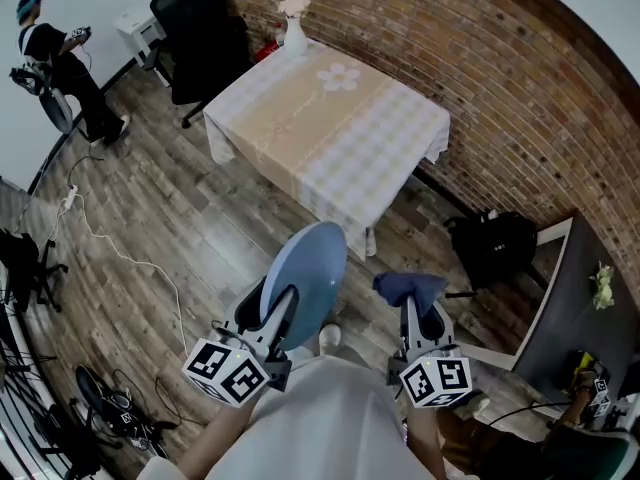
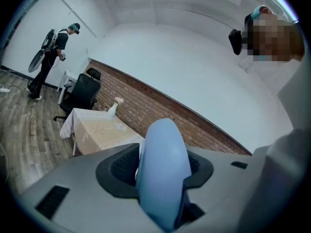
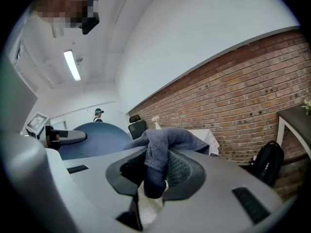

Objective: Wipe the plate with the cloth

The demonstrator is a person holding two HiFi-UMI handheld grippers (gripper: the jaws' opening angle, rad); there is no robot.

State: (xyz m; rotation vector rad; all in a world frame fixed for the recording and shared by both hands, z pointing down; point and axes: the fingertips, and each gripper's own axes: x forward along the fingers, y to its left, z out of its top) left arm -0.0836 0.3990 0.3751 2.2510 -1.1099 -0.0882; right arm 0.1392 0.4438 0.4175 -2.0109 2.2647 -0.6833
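Note:
A pale blue plate [image 1: 306, 276] stands on edge in the air, with my left gripper [image 1: 278, 313] shut on its lower rim. In the left gripper view the plate [image 2: 163, 171] fills the gap between the jaws [image 2: 156, 178]. To its right my right gripper [image 1: 418, 313] is shut on a dark blue cloth [image 1: 408, 287], which bunches over its tip. In the right gripper view the cloth [image 3: 163, 147] hangs between the jaws [image 3: 158, 171] and the plate [image 3: 95, 137] shows at left. Cloth and plate are apart.
A table with a checked cloth [image 1: 330, 128] and a white vase [image 1: 294, 30] stands ahead. Black office chair [image 1: 200, 33] behind it, black backpack [image 1: 492, 246] by the brick wall, dark side table [image 1: 585, 298] at right. A person [image 1: 62, 63] stands far left; cables [image 1: 110, 248] lie on the wood floor.

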